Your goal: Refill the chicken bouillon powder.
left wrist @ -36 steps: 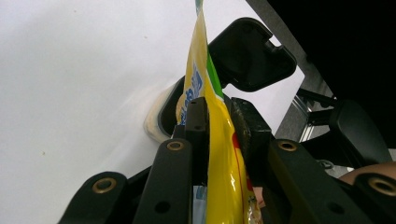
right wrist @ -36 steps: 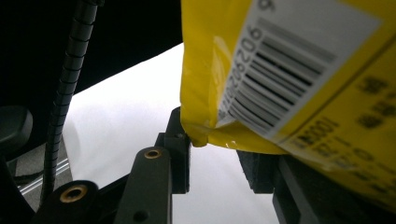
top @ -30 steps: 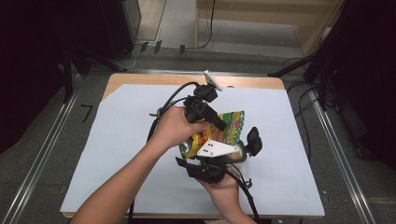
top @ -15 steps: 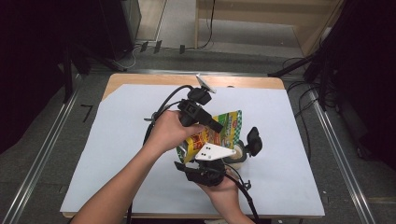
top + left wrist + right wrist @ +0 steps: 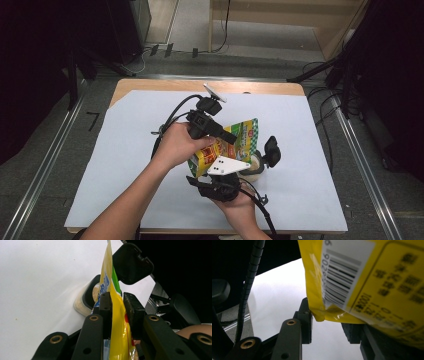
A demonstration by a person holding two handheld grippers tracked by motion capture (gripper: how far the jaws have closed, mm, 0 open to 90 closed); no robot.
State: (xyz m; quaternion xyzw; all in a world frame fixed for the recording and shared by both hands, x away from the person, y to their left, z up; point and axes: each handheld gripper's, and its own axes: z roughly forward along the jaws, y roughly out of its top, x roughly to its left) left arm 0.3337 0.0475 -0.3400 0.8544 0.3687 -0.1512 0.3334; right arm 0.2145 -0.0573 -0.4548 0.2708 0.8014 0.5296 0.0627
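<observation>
Apparently mid-pour, a yellow pouch is clamped in the left tongs above a small cup on the desk; the right tongs (jaws apart) are poised beneath its corner, awaiting a steady tilt.

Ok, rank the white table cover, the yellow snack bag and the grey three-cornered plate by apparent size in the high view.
1. White table cover, by far the largest.
2. Yellow snack bag, partly hidden by the hands.
3. Grey three-cornered plate, smallest.

bright white table, dark surroundings
even overhead light on the table sheet; room beyond falls black; close yellow packet blurred, print soft.
</observation>
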